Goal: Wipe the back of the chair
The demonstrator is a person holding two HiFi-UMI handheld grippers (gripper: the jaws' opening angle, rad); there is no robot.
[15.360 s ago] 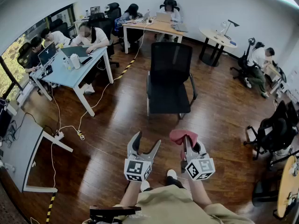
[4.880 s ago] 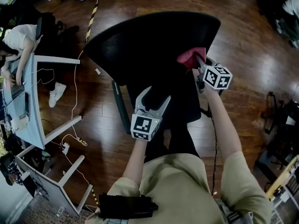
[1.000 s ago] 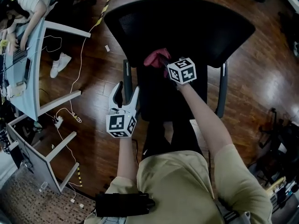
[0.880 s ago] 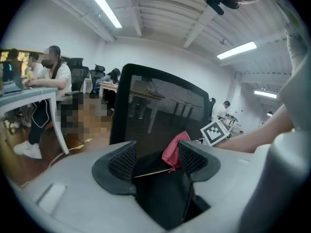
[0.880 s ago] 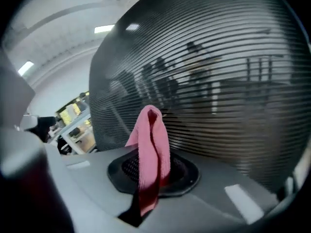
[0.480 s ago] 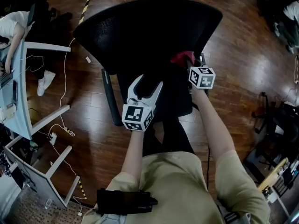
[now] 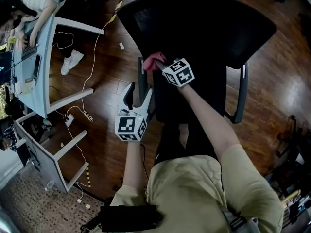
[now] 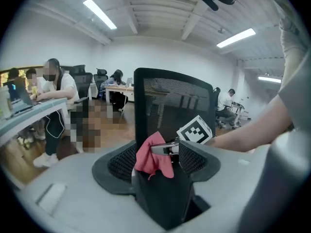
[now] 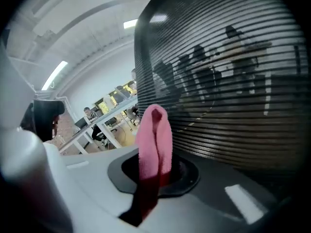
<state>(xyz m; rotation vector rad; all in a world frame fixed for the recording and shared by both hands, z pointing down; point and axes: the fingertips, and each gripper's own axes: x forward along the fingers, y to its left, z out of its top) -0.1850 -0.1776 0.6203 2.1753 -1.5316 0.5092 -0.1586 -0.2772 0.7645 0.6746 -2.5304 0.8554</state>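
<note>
Wipe stroke is reversing. Half a second back the right gripper (image 7: 160, 65) was sitting at the right edge of the chair back (image 7: 209, 25). Now it is sitting at the left edge, just above the left armrest (image 7: 141, 79). So it is sweeping edge to edge across the mesh. I'm reading this as mid-task with passes running, not a finish. Can't tell how much of the face is getting covered.

Right gripper is pinching the pink cloth (image 7: 152, 60), jaws clamped on the fold. Cloth is running long-axis along the jaws, free end poking out toward the mesh. It's looking pressed against it, but I'm not confirming contact.

Left gripper (image 7: 137, 95) is idling just beside that armrest with jaws spread part-way. It's pinching nothing I can make out; only dark chair is showing in the gap.

Chair back is standing upright, long axis vertical. Its broad face is turning toward the person and the seat (image 7: 214, 98) is pointing at them. In the head view its top edge is lying furthest from the person.
</note>
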